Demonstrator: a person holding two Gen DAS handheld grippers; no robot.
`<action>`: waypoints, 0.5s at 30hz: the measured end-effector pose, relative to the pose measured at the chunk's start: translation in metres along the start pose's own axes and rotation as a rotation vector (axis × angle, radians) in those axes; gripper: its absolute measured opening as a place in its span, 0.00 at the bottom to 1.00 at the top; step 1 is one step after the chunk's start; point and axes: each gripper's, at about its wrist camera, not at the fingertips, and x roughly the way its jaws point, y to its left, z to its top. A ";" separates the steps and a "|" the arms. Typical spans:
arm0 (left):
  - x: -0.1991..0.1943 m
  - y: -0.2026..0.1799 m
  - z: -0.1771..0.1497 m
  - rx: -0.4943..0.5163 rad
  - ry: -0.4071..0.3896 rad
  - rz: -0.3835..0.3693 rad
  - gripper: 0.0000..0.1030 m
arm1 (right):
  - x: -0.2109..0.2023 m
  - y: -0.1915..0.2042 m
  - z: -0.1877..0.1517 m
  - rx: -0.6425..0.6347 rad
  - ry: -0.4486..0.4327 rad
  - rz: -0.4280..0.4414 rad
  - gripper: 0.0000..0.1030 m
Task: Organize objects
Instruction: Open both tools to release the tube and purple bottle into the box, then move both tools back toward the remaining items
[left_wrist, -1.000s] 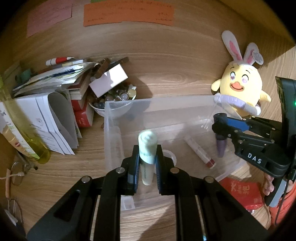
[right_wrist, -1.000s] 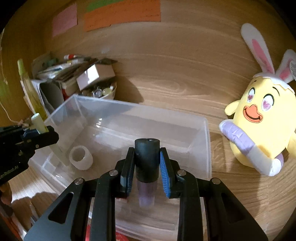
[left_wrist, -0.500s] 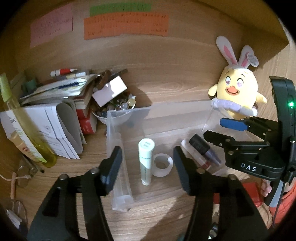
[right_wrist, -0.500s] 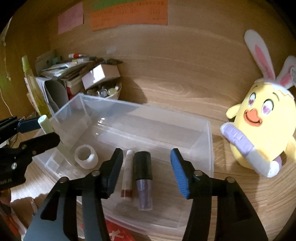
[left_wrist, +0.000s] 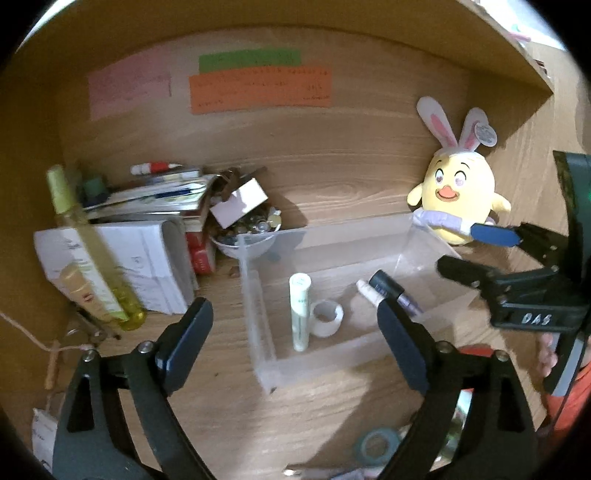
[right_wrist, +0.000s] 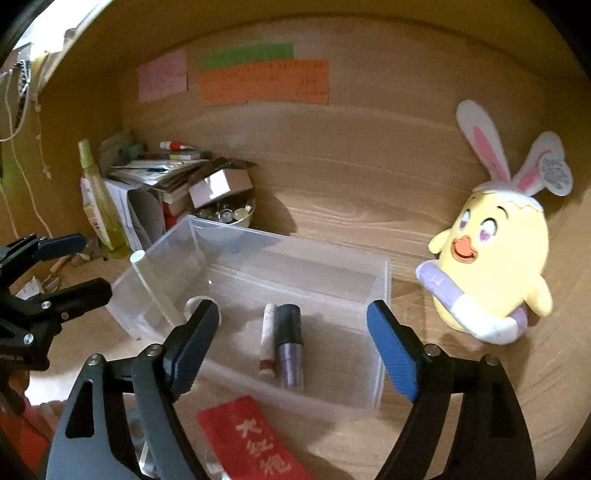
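The left gripper (left_wrist: 293, 332) stands with its jaws spread wide and nothing between them, hanging above the near edge of the clear plastic bin (left_wrist: 255, 295). The right gripper (right_wrist: 291, 345) is likewise splayed wide and empty, above the bin's near right part; in the left wrist view it (left_wrist: 476, 254) enters from 3 o'clock. Inside the bin, in the left wrist view, a pale green tube (left_wrist: 300, 312) lies lengthwise just ahead of the left gripper, toward 12 o'clock, with a roll of clear tape (left_wrist: 327, 318) touching its right side. Further toward 2 o'clock lie a white lip tube (left_wrist: 365, 291) and a dark-capped purple bottle (left_wrist: 393, 293), side by side. The right wrist view shows that pair directly ahead of the right gripper, the bottle (right_wrist: 290, 349) to the right of the lip tube (right_wrist: 267, 339), both flat on the bin floor. A red packet (right_wrist: 255, 439) with gold characters lies on the wooden desk (right_wrist: 424, 424) at 6 o'clock of the bin. A yellow plush chick (right_wrist: 491, 266) with rabbit ears stands at 3 o'clock. At 10 o'clock sit a bowl of small items (left_wrist: 247, 236), a stack of papers (left_wrist: 147, 225) and a yellow-green spray bottle (left_wrist: 88, 254).
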 end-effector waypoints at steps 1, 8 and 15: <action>-0.006 0.001 -0.004 0.002 -0.001 0.004 0.92 | -0.004 0.000 -0.002 0.000 -0.004 0.000 0.79; -0.032 -0.001 -0.038 0.008 0.038 -0.009 0.93 | -0.032 0.007 -0.026 0.013 -0.014 0.002 0.79; -0.047 0.002 -0.084 0.000 0.111 -0.003 0.93 | -0.057 0.015 -0.059 0.043 -0.013 0.003 0.79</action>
